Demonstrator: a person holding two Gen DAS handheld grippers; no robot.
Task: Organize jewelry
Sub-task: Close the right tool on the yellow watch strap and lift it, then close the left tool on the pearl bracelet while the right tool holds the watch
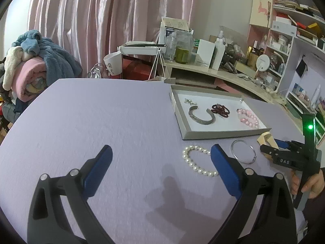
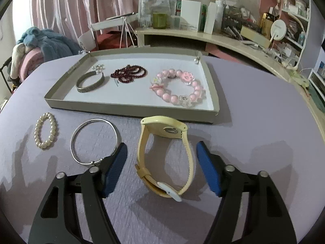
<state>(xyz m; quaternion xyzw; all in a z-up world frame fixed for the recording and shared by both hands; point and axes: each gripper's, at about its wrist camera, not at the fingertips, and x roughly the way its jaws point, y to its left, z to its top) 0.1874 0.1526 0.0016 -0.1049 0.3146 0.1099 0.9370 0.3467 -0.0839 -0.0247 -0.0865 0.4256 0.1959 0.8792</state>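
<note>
Left gripper (image 1: 161, 152) held open above lilac table (image 1: 101, 111), pearl bracelet (image 1: 198, 160) and silver bangle (image 1: 243, 151) laid before jewelry tray (image 1: 182, 126), right gripper (image 1: 270, 144) seen at right.

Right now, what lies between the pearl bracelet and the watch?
The silver bangle lies flat on the cloth between the pearl bracelet and the watch, touching neither; the right wrist view shows it.

home bedroom: pink curtains (image 1: 105, 20), piled blankets (image 1: 34, 61)
</note>
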